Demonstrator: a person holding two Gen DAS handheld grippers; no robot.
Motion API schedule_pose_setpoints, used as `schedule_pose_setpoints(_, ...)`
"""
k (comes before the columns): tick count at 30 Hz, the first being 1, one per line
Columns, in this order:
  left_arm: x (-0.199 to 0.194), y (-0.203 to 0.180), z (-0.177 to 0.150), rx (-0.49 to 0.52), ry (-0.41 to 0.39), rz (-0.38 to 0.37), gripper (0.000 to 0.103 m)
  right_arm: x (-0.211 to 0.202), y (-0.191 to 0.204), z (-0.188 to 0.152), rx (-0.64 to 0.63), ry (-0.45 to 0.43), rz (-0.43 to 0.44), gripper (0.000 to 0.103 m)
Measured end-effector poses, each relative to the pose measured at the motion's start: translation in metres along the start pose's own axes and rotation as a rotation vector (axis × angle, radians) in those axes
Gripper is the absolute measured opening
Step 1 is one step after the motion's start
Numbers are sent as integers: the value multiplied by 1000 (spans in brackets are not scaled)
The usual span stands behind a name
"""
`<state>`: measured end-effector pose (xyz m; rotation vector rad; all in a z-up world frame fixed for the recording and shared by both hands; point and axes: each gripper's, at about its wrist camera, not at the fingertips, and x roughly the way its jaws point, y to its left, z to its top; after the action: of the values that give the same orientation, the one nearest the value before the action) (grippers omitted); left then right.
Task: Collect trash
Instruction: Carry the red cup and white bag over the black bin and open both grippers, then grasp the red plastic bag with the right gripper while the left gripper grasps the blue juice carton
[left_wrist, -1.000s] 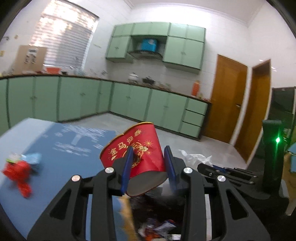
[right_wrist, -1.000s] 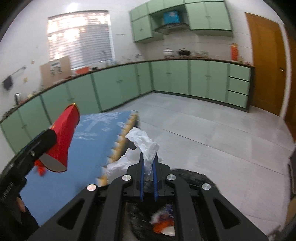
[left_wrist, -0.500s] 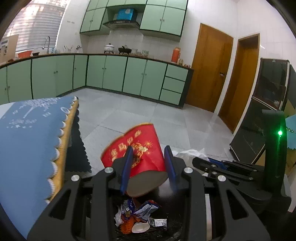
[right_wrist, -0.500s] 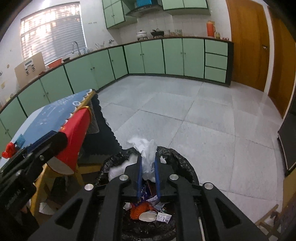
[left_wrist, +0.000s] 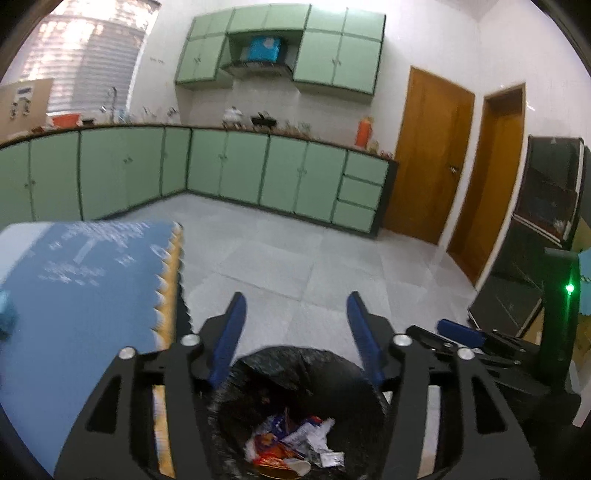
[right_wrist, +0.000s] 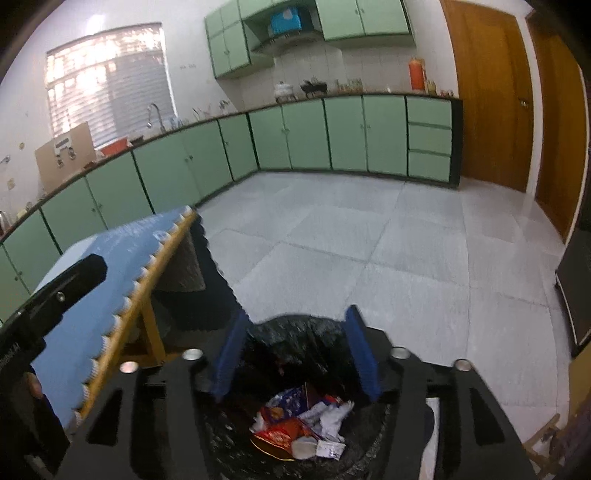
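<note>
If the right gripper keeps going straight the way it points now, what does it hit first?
Most likely the black-lined trash bin: its far rim sits right between the open fingers of the right gripper, which holds nothing. Depth is hard to judge through the fisheye; a slightly higher line would clear the rim and reach the tiled floor.

Dim, soft indoor light; glare from blown-out window (right_wrist: 107, 81) upper left. Heavy fisheye bending, dark vignette at corners. Motion blur on tablecloth (left_wrist: 81, 280).

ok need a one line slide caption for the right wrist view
Right gripper open and empty above the black-lined trash bin, wrappers and crumpled paper inside, beside the blue-covered table.
</note>
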<state>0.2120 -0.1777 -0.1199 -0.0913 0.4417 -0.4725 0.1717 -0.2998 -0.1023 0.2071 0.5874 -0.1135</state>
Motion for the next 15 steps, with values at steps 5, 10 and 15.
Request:
schedule_pose_setpoints(5,-49,33,12,1,-54,98,72,-25,48,14,-57,-73,68,83)
schedule_pose_setpoints(10,-97,88,14,-25,-66,257,73,-32,110,19,-120,-100,179,87)
schedule_pose_setpoints(15,-140,149,5,-57,-60,426,73,-26,179,13,-170,-93,298,87)
